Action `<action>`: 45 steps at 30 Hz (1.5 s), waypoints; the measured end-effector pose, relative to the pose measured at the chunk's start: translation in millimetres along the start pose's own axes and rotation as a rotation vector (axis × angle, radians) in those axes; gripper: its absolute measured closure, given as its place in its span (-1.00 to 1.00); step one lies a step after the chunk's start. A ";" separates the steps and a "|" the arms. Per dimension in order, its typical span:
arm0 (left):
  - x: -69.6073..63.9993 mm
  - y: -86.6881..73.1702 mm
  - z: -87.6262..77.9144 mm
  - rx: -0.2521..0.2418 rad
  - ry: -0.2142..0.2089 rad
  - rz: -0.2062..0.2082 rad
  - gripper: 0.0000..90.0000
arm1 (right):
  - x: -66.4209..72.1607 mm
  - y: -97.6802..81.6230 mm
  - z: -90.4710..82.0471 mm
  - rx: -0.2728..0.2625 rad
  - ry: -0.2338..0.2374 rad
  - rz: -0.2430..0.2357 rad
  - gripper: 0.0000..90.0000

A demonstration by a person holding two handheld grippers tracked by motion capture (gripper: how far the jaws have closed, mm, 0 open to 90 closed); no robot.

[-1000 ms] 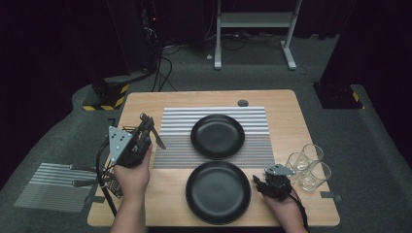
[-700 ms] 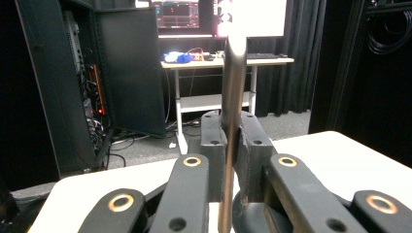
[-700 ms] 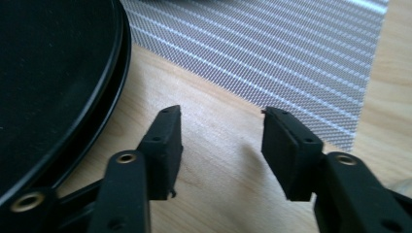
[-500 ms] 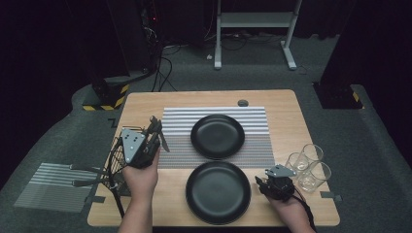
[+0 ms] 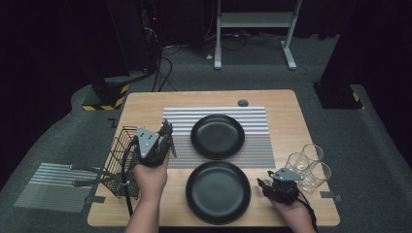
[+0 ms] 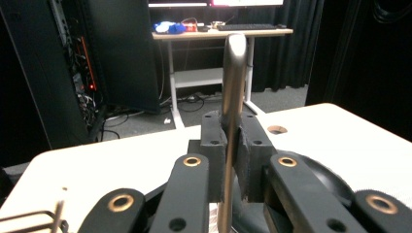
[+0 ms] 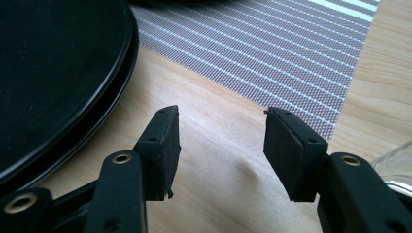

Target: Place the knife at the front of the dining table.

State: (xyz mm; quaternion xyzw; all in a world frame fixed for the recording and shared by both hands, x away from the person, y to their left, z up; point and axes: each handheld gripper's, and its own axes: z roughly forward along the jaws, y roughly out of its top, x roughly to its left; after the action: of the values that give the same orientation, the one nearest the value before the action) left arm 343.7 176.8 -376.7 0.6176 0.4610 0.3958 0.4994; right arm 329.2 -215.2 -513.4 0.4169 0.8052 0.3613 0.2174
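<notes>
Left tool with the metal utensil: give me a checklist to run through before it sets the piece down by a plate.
1. Grip: left tool shut on the metal utensil: ok.
2. Utensil sits straight between the pads: ok.
3. Which kind of utensil it is: cannot tell.
4. Bare striped mat left of the far plate: ok.
5. Right tool open, holding nothing, beside the near plate: ok.
6. Glasses stand apart from both tools: ok.

At lower left of the high view, the left tool (image 5: pixel 164 137) is black with a grey three-cornered plate; the right tool (image 7: pixel 221 145) has black jaws, brass-ringed screw holes, square pads.
</notes>
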 end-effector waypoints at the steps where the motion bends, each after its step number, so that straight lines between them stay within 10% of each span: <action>1: -0.8 -1.9 1.1 0.004 0.001 -0.009 0.84 | 1.1 -0.1 -0.2 0.004 -0.001 0.002 0.04; 45: 13.9 -28.3 4.8 0.069 0.028 -0.051 0.84 | 3.6 -4.2 9.9 0.035 -0.009 -0.035 0.02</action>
State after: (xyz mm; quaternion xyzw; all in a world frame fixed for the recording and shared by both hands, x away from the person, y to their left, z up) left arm 347.1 191.2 -405.0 0.6169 0.4968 0.3753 0.4814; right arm 331.4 -209.9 -523.1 0.4081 0.8176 0.3414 0.2202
